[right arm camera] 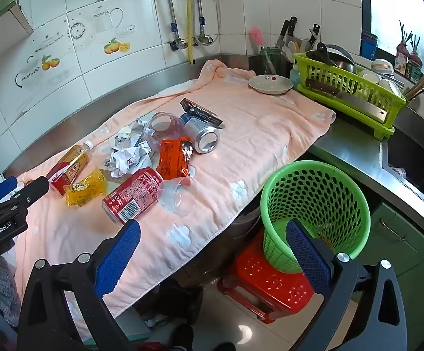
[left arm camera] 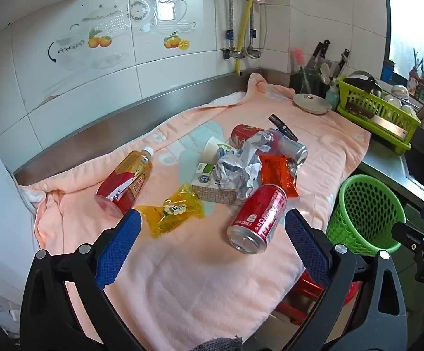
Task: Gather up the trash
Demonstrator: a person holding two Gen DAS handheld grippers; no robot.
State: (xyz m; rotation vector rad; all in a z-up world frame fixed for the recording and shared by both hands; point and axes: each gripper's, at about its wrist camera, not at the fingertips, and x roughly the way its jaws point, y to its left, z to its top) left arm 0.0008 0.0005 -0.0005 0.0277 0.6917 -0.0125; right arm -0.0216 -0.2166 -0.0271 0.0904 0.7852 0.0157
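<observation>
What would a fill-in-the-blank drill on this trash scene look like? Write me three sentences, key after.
1. The green basket stands on a ____ stool.
2. The trash lies on a ____ towel.
3. The Coke can lies on its ____, while both the left hand-held gripper and the right hand-held gripper are open.

Missing words: red; pink; side

Both tongs share one build. The left tongs (left arm camera: 213,222) carry two blue pads (left arm camera: 118,248) with a fine grid texture, each seated in a matte black angular arm with triangular cut-outs and round silver screws (left arm camera: 340,248). The right tongs (right arm camera: 213,234) have the same blue pads (right arm camera: 117,259). White "GenRobot.AI" lettering (right arm camera: 0,232) marks a black body.
</observation>
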